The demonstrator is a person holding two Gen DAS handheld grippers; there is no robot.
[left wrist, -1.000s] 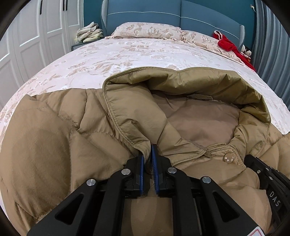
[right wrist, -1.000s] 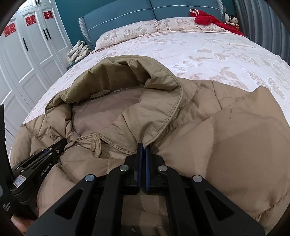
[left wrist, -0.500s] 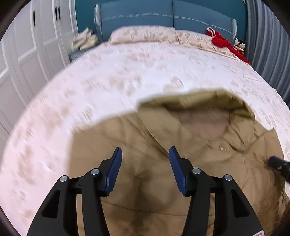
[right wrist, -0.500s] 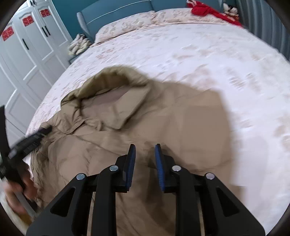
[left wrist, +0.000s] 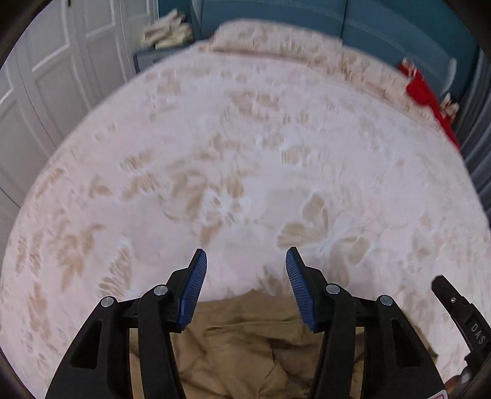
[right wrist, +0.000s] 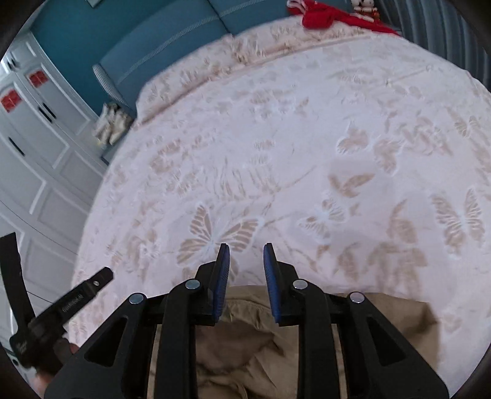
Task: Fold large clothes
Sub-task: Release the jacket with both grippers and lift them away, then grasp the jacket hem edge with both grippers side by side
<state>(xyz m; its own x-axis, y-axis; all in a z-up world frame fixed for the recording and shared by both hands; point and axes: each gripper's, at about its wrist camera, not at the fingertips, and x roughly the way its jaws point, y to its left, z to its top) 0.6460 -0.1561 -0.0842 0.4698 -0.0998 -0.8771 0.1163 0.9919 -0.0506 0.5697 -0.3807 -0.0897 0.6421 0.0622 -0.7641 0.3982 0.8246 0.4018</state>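
A tan padded jacket [left wrist: 248,343] lies on the bed, only its near part showing at the bottom of the left wrist view. It also shows under the fingers in the right wrist view [right wrist: 245,343]. My left gripper [left wrist: 246,261] is open and empty, held above the jacket's far edge. My right gripper [right wrist: 245,254] is open and empty, also above the jacket's edge. The right gripper's body shows at the left wrist view's right edge [left wrist: 460,310]; the left gripper's body shows at the right wrist view's left edge [right wrist: 70,304].
The bed [left wrist: 245,153] has a pale cover with beige butterfly print. Pillows [left wrist: 276,40] and a blue headboard [left wrist: 383,24] are at the far end. A red cloth [left wrist: 426,95] lies at the far right. White wardrobe doors [right wrist: 40,138] stand left.
Both grippers let go of the jacket's collar, opened, and lifted and tilted away, so the jacket slid down to the bottom of both views.
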